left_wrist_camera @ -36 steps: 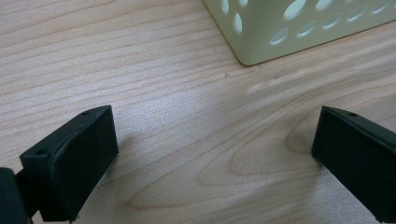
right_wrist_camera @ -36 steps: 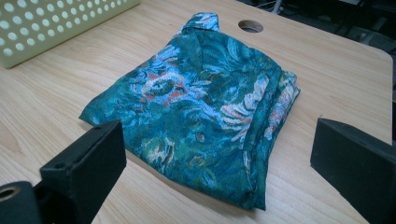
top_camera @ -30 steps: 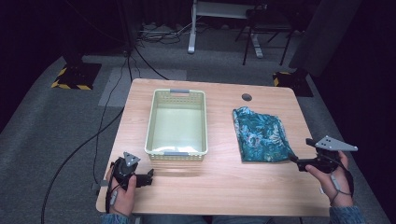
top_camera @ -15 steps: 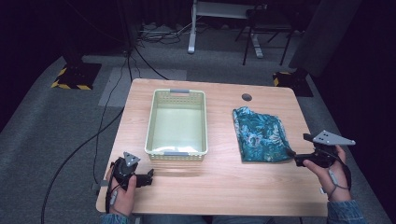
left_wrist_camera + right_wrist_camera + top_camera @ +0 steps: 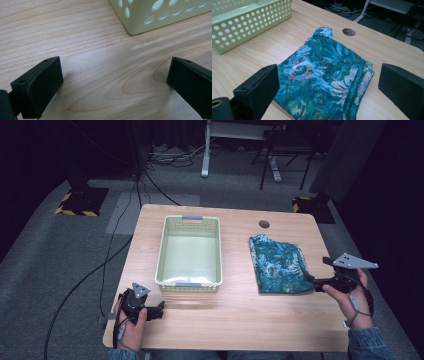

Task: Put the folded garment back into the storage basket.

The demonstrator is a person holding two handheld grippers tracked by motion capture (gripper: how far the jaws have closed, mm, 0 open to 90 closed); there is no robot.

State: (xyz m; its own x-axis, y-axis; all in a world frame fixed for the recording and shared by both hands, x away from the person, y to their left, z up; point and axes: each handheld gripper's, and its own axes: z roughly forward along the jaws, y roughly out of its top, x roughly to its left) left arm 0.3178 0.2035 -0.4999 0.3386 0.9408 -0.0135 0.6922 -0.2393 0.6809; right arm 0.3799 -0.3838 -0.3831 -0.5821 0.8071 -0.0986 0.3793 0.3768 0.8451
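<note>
Reaching for the cloth [image 5: 324, 77], the right gripper [image 5: 311, 281] is holding its jaws wide to take the near right edge. Left gripper [image 5: 159, 310] is resting open, near the basket [image 5: 189, 283], on the table [image 5: 240, 315].

No writing, label, brand or number can be read anywhere here, on table, basket, cloth or either gripper.
</note>
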